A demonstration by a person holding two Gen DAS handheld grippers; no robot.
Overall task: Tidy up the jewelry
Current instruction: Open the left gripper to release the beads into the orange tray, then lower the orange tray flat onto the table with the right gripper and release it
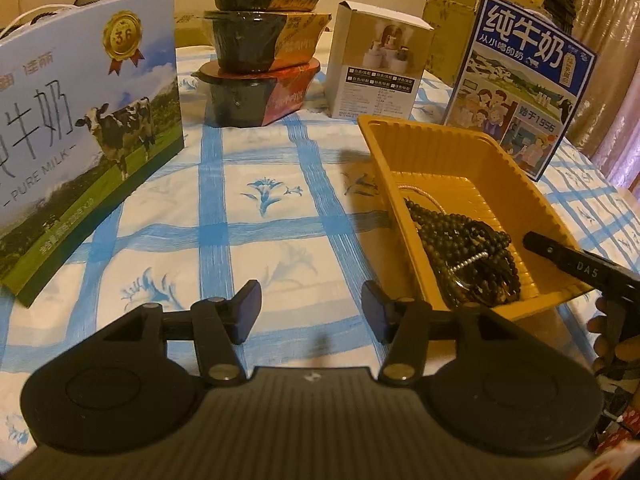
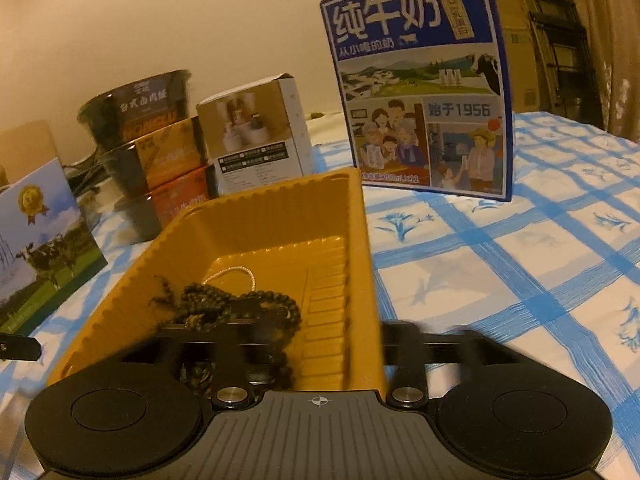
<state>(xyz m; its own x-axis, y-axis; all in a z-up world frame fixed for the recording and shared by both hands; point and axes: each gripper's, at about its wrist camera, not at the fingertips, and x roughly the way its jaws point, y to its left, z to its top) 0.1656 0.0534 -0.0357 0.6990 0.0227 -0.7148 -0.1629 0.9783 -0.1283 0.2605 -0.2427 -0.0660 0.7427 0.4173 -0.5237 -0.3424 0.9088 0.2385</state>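
Beads [image 2: 236, 304] sit piled at the near end of the yellow tray [image 1: 436, 148], with a pale chain [image 2: 236, 270] just behind them, so the jewelry looks stowed. Right gripper [image 2: 320, 340] straddles the tray's near right wall, jaws apart, holding nothing; likely just a release spot. Left gripper [image 1: 310, 312] hovers over cloth [image 1: 280, 220] left of the tray, jaws apart, empty, clear of the tray.
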